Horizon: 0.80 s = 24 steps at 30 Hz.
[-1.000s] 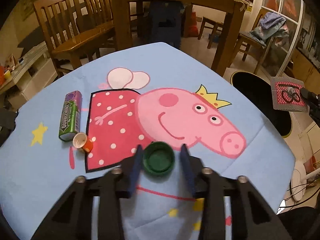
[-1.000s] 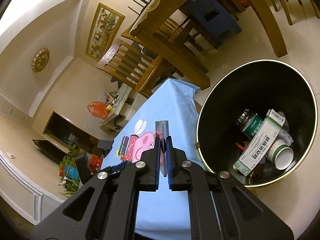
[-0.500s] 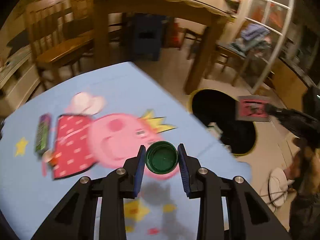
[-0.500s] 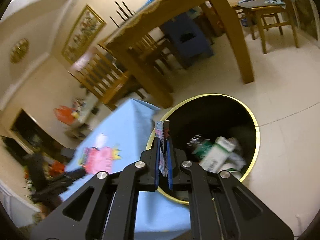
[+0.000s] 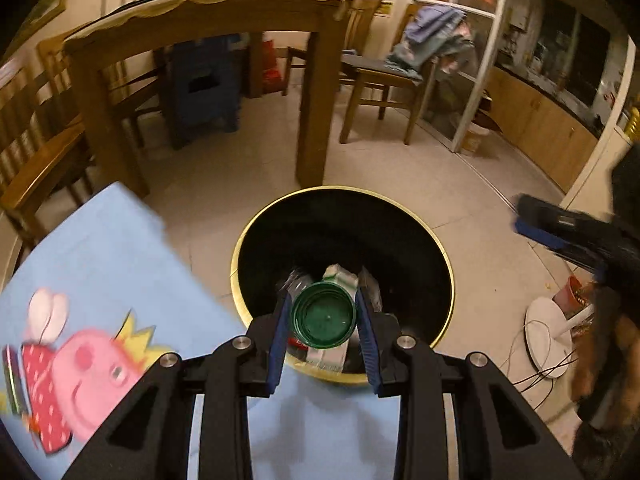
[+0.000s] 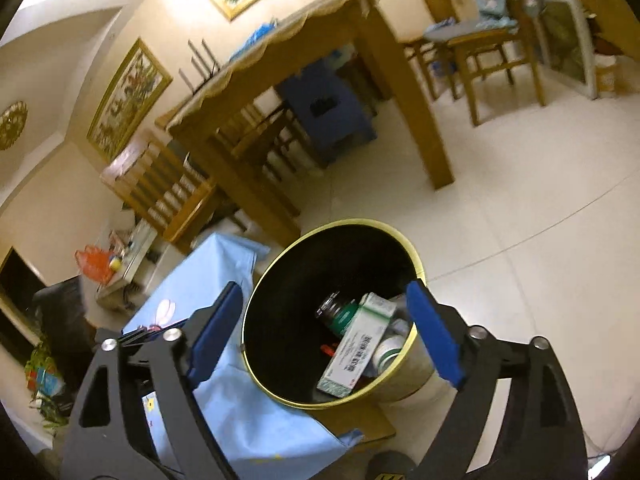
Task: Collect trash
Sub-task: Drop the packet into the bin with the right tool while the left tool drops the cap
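My left gripper (image 5: 323, 316) is shut on a green bottle cap (image 5: 323, 315) and holds it above the open mouth of the black trash bin with a gold rim (image 5: 448, 276). My right gripper (image 6: 326, 332) is open and empty, its blue pads spread on either side of the same bin (image 6: 264, 272). Inside the bin lie a green-and-white box (image 6: 354, 346), a dark bottle (image 6: 330, 308) and a white cup (image 6: 386, 354). The right gripper also shows at the right edge of the left wrist view (image 5: 560, 228).
The blue Peppa Pig tablecloth (image 5: 100, 280) covers the low table left of the bin; a green gum tube (image 5: 10, 376) lies at its far left. A wooden dining table (image 5: 200, 12) and chairs (image 5: 384, 76) stand behind. A white fan base (image 5: 548, 336) sits on the floor at right.
My left gripper carried the green cap from over the table to above the bin. My right gripper opened and the patterned card it held is gone from its fingers.
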Each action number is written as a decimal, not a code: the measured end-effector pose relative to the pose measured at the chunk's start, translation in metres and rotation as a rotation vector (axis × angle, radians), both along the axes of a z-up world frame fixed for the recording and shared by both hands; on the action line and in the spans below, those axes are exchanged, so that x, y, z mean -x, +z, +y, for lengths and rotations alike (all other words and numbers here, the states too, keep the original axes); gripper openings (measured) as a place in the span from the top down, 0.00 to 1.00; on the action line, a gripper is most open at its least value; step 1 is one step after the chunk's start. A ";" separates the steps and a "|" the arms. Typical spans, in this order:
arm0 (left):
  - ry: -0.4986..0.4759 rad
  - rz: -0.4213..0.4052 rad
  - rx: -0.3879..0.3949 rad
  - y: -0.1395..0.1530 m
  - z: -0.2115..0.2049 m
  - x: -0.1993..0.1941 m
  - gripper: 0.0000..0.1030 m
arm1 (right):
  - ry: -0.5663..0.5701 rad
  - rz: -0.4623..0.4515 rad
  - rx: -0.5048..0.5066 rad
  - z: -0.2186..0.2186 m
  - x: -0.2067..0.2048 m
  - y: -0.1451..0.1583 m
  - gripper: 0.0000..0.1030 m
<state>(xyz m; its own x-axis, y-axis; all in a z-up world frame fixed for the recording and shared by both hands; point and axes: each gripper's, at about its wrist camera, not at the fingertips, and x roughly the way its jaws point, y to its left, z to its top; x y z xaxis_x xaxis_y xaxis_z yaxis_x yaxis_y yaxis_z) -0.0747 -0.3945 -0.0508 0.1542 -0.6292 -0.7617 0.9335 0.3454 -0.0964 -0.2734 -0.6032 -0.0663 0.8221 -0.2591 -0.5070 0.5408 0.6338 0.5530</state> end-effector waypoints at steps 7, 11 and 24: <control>-0.030 -0.010 -0.047 -0.018 -0.052 0.010 0.53 | -0.099 -0.049 0.025 0.005 0.068 0.015 0.05; -0.026 -0.023 -0.042 -0.017 -0.052 0.016 0.37 | -0.116 -0.018 0.035 0.010 0.078 0.016 0.05; 0.202 -0.167 0.014 0.023 0.092 -0.012 0.06 | 0.104 0.103 0.224 0.103 -0.017 0.057 0.05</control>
<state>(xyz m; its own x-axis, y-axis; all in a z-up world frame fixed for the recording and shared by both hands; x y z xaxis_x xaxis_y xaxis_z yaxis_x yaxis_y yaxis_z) -0.0628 -0.3028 -0.0276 0.4007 -0.5834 -0.7065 0.8491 0.5261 0.0471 -0.2565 -0.5002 -0.0090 0.7973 -0.2915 -0.5285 0.5126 0.7893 0.3379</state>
